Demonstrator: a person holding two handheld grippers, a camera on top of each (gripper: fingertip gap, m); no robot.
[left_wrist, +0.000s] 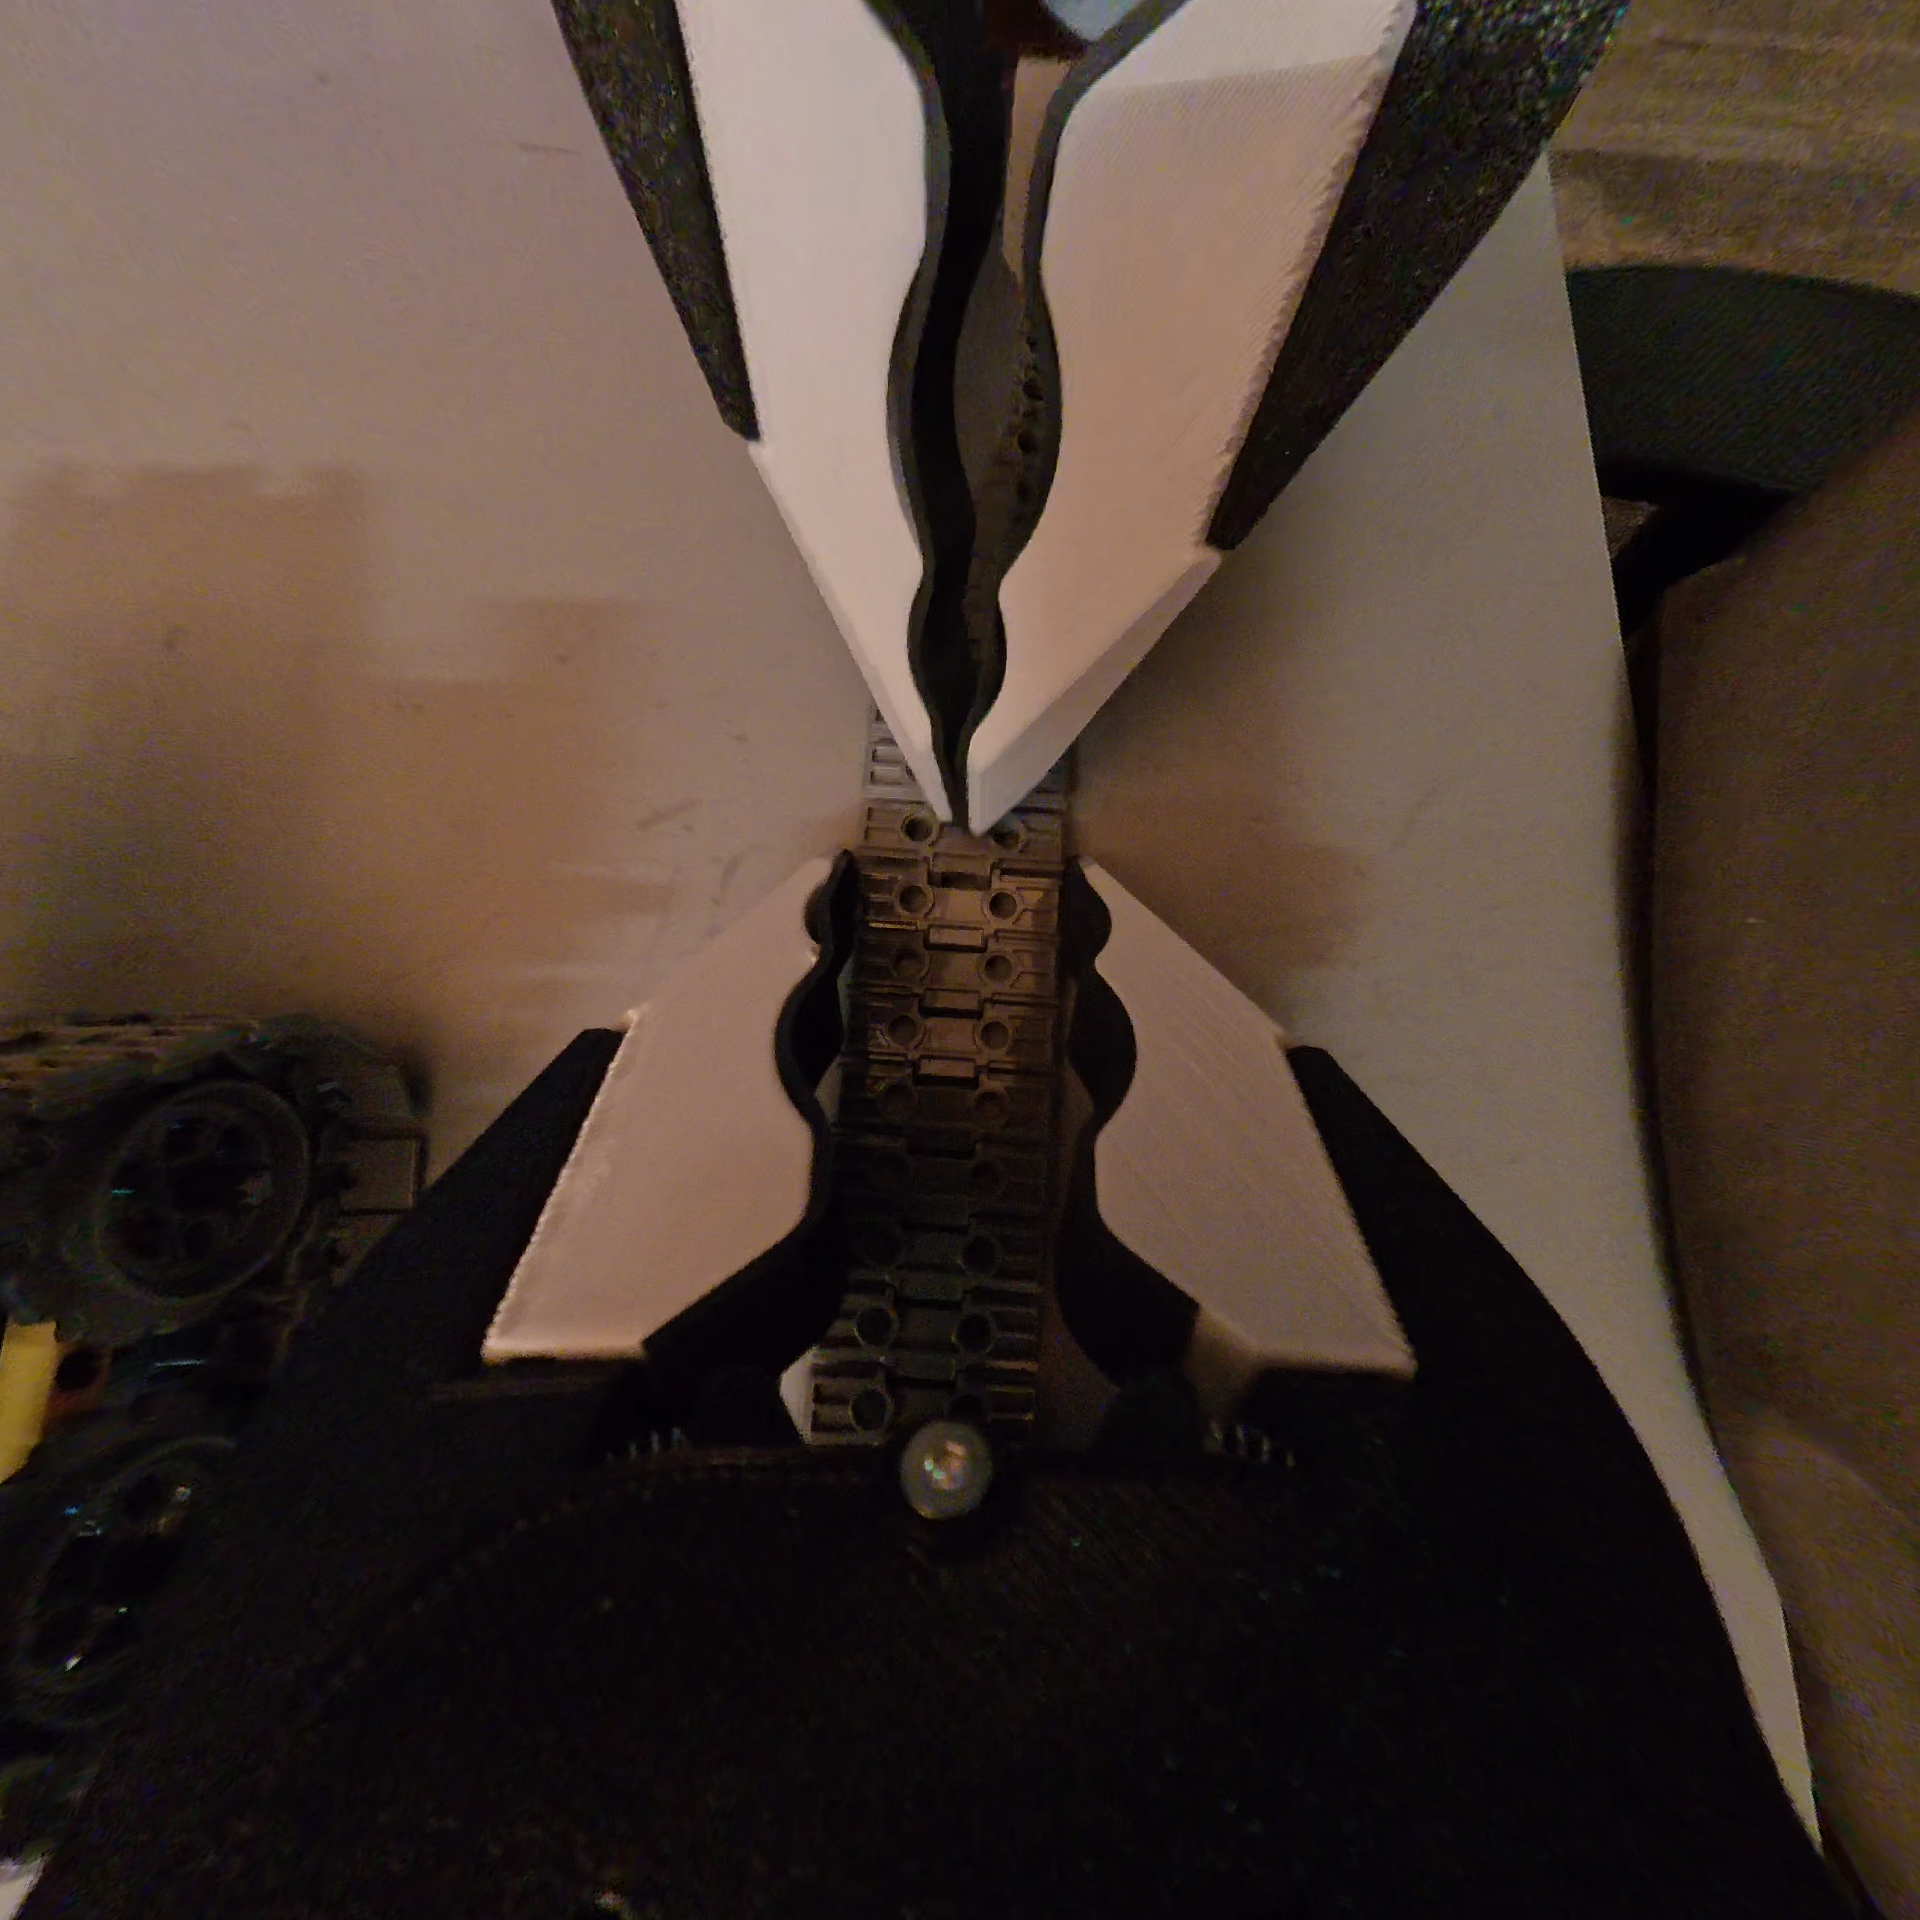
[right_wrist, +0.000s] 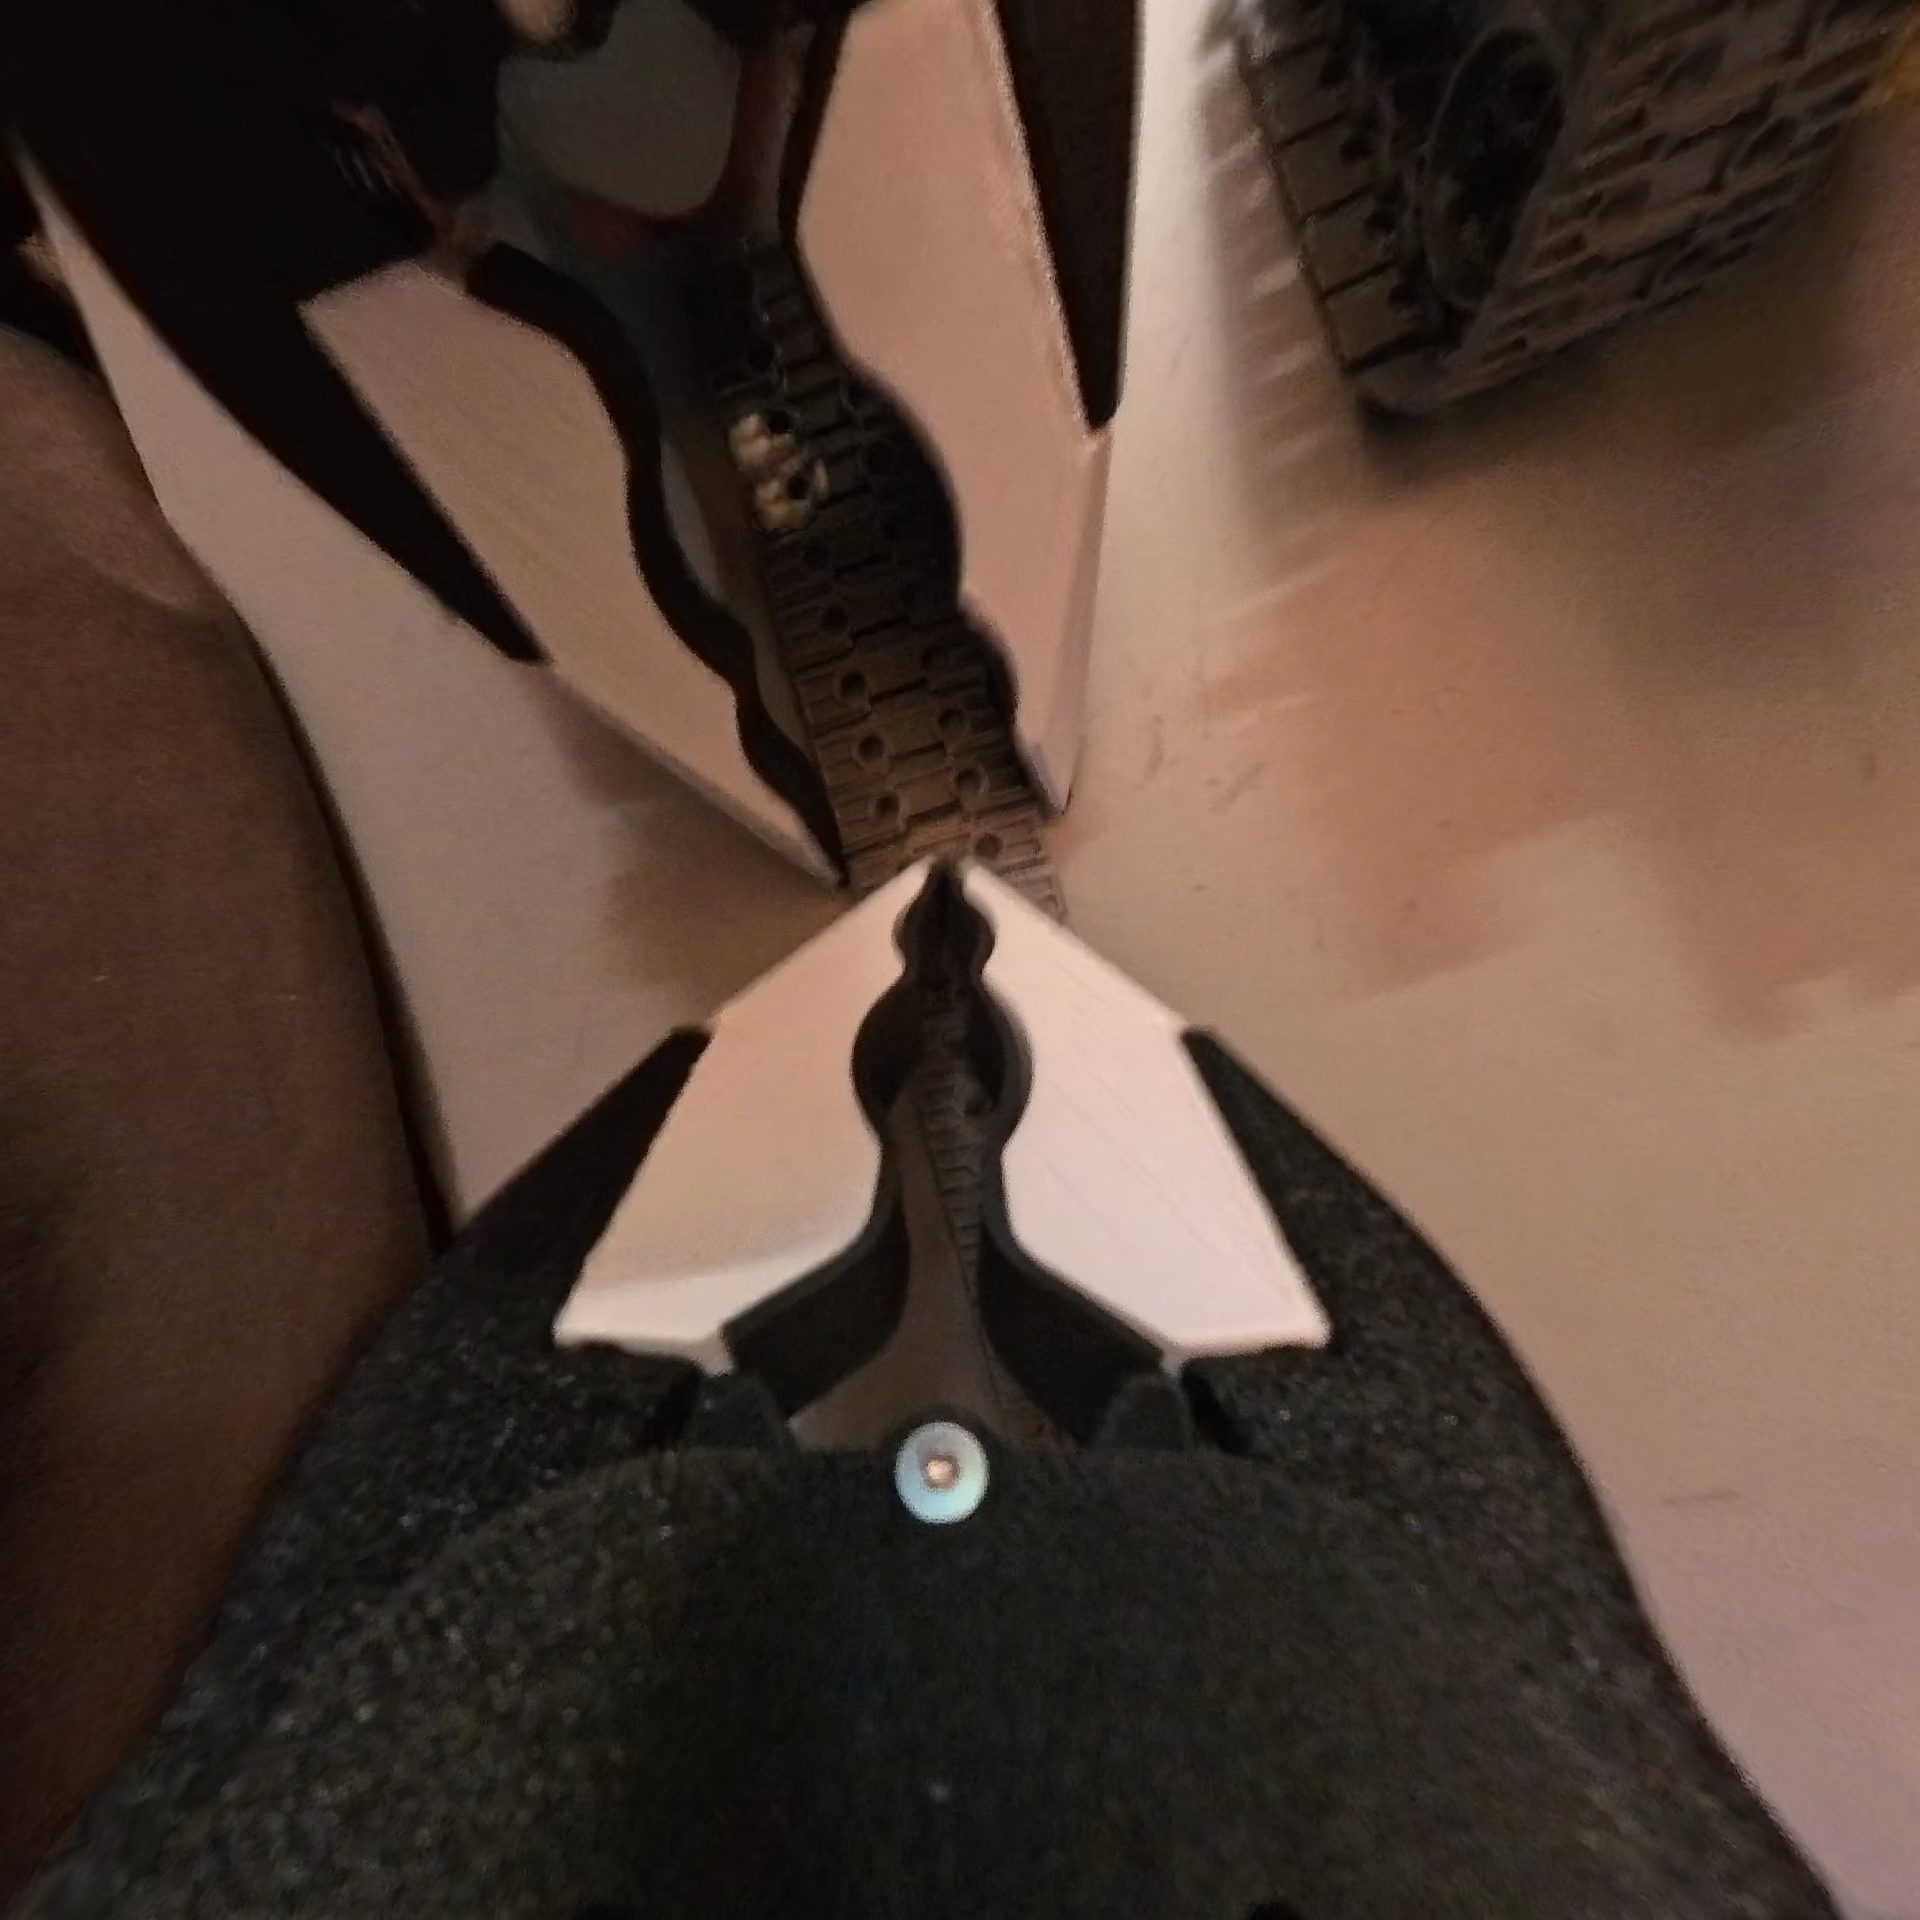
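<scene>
Track strip (left_wrist: 951, 1091) runs lengthwise between both grippers: left gripper (left_wrist: 951, 914) fingers clamp its sides, right gripper (right_wrist: 943, 883) fingers pinch its far end.

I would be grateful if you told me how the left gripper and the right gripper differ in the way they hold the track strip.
The left gripper has its fingers spread to the width of the grey track strip, holding it by its edges; the right gripper is almost shut, pinching the strip thin. The left grips a long run of links, the right mainly at its tips. Both are white-fingered with black pads, meeting tip to tip over the white table.
</scene>
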